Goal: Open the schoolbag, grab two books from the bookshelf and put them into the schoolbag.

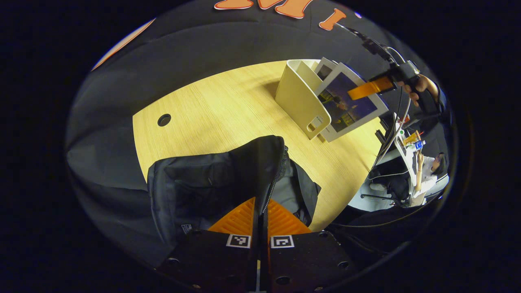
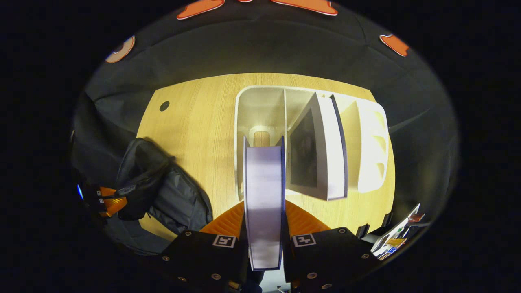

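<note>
The black schoolbag [image 1: 203,183] stands on the wooden table [image 1: 211,110]. My left gripper [image 1: 261,203] is shut on its raised zipper flap [image 1: 266,162], which holds the mouth apart. Farther right is the cream bookshelf [image 1: 297,97]. There a picture-cover book [image 1: 346,106] is tilted up out of it, pinched by my right gripper [image 1: 368,88] in a hand. In the right gripper view, my right gripper [image 2: 264,205] is shut on that book [image 2: 263,191], seen edge-on above the bookshelf [image 2: 260,106]. A second book [image 2: 321,150] leans in the middle slot. The schoolbag [image 2: 175,199] and left gripper [image 2: 112,201] are at the left.
A round cable hole [image 1: 164,119] lies near the table's far left corner. Past the table's right edge, a person [image 1: 427,171] sits at a desk with cables and small items. The bookshelf's right slots [image 2: 370,142] hold nothing.
</note>
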A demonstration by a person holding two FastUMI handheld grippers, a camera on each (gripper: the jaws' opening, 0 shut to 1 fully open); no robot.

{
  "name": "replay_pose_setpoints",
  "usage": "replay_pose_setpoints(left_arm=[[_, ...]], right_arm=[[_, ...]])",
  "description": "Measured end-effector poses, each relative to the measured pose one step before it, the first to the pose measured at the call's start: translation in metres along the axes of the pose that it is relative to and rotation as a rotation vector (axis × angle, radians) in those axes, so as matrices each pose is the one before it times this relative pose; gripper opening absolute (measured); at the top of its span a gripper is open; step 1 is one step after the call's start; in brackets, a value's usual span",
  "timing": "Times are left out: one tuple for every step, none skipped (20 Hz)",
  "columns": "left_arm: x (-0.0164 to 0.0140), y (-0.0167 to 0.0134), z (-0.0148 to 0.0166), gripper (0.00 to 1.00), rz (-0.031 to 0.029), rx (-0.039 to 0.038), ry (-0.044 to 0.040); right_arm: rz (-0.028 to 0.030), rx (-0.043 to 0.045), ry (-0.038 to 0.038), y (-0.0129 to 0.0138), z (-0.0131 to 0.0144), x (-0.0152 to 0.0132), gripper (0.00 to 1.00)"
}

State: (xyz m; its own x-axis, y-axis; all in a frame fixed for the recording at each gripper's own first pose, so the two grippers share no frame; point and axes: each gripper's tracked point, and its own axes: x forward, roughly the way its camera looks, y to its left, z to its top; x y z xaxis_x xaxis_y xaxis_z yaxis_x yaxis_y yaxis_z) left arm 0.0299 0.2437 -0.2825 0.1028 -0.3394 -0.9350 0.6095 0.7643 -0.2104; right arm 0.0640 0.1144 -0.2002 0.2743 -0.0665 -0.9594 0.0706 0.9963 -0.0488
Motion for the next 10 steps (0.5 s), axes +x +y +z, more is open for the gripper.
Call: replay_pose_setpoints(left_arm=[[-0.00002,0.00104,-0.00191,0.04,0.00158,0.00127,0.00034],[-0.00024,0.00013,-0.00089,0.04,0.00157,-0.00378,-0.00093],[0.0003,-0.001,-0.00025,0.04,-0.0005,-0.00075,-0.00082],[0.0005,-0.00093,-0.00053,0.04,0.00008,-0.00245,-0.0005],[-0.00044,-0.00055,0.00001,0.04,-0.00029,0.00095,0.00056],[0.00095,0.00096,-0.00061,0.04,0.00349,0.00285,-0.00001],[-0.00014,0.00014,-0.00025,0.04,0.00115,0.00323,0.00211],[-0.00041,0.00001,0.00108,0.04,0.00442,0.00297,0.00042],[-0.00055,-0.00032,-0.0002,0.04,-0.00044,0.00107,0.00063],[0.00043,-0.00173,0.00093,0.04,-0.00107,-0.00101,0.00067]], right_arm=[[0.00781,0.00555,-0.00639,-0.0007,-0.0076,-0.00591,0.36],[0.01286,0.01207,-0.00442,0.00069,-0.00915,-0.00565,0.36],[0.01702,0.0125,-0.00007,0.00079,-0.0125,-0.00313,0.36],[0.01095,0.01478,0.00112,0.00067,-0.01036,-0.00308,0.36],[0.01111,0.00477,0.00533,-0.00022,-0.01104,-0.00254,0.36],[0.00816,0.00947,0.00274,-0.00001,-0.00955,-0.00081,0.36],[0.00758,0.01057,-0.00032,-0.00116,-0.00743,-0.00348,0.36],[0.01063,0.01175,-0.00212,-0.00101,-0.00944,-0.00473,0.36],[0.01552,0.01848,-0.0054,0.00011,-0.00721,-0.00361,0.36],[0.01677,0.01564,-0.00264,-0.00027,-0.00831,-0.00217,0.35]])
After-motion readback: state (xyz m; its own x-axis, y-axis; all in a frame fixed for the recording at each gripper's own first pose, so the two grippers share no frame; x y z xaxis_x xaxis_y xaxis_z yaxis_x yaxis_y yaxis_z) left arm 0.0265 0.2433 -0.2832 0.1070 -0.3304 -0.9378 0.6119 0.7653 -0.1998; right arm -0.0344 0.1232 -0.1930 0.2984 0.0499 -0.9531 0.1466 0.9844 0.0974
